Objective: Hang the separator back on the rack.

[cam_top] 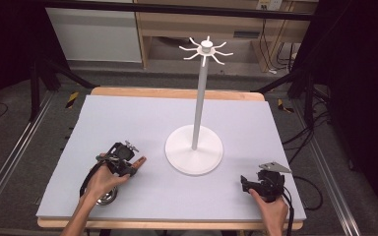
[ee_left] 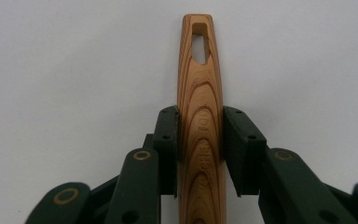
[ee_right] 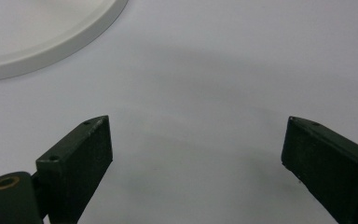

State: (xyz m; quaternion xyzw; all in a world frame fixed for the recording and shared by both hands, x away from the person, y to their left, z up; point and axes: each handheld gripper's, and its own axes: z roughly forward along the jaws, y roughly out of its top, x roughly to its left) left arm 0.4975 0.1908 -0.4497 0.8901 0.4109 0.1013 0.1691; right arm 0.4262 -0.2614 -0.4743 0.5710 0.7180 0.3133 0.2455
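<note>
Your left gripper's (ee_left: 199, 140) matte black fingers (ee_left: 167, 140) pinch the wooden handle (ee_left: 200, 93), smooth, tapered, bold-grained, slotted near its tip, at frame centre. Your right gripper's (ee_right: 196, 154) fingers stand spread over the pale grey bench (cam_top: 128, 118), the white stand's round base (ee_right: 37, 42) upper left.

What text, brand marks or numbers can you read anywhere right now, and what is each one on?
Wooden handle, clamped in the left gripper: letters are stamped along it, but they run lengthwise and are too faint to read for certain.
White hook stand: no lettering seen.
Right gripper: no markings on its open jaws.
Table: blank surface.
</note>
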